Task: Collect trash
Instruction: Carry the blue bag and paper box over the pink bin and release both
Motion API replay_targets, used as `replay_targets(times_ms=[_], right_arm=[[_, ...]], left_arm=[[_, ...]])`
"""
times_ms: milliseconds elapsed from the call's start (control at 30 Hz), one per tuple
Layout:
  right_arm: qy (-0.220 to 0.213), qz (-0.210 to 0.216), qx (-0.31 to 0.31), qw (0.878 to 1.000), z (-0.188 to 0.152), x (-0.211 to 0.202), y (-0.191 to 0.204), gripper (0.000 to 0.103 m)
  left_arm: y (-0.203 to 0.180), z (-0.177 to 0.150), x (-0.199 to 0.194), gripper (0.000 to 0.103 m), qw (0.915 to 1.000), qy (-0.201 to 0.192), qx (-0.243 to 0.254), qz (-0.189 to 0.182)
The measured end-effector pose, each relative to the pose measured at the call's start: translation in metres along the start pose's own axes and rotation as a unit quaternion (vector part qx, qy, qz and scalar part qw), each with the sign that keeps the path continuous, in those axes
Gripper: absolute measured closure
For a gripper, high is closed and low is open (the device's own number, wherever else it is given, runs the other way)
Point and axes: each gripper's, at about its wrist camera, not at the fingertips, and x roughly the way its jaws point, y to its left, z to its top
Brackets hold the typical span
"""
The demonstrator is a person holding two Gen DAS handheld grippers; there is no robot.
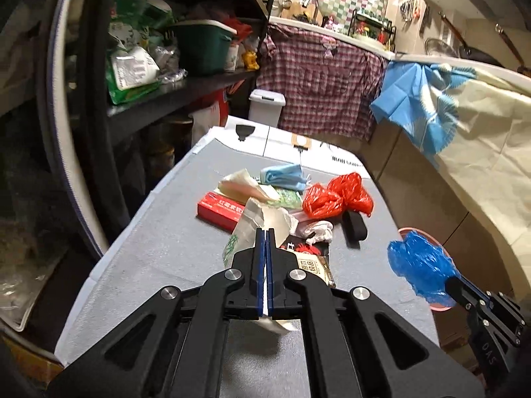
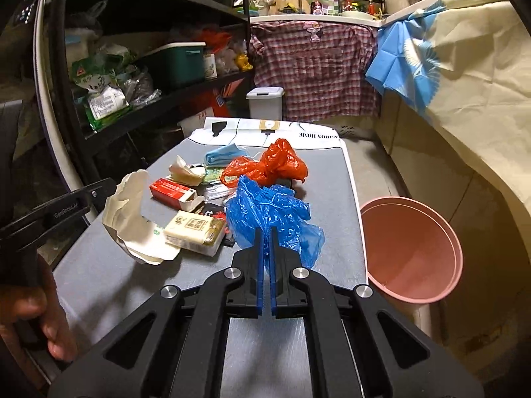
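Right wrist view: right gripper (image 2: 265, 232) clamped on blue plastic bag (image 2: 272, 212) above grey table (image 2: 332, 232), left of pink bin (image 2: 431, 285); left gripper (image 1: 266, 235) pinching cream paper wrapper (image 1: 262, 222) near red bag (image 1: 335, 195).

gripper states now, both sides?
Left tool: shut on white paper wrapper.
Right tool: shut on blue plastic bag.

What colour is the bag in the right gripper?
Blue: the crumpled plastic bag shows best in the right wrist view.
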Motion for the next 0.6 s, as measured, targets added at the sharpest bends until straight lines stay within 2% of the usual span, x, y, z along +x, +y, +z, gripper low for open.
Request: replay_targets(times_ms=[333, 600], right_arm=[[-0.022, -0.022, 0.010, 0.999, 0.011, -0.053, 0.000, 0.100], [-0.033, -0.041, 0.024, 0.998, 0.022, -0.080, -0.022, 0.100]], left_arm=[[-0.015, 0.003, -0.031, 0.102, 0.9994, -0.012, 0.008, -0.032], [-0.030, 0.006, -0.044, 0.103, 0.9982, -0.017, 0.023, -0.053]])
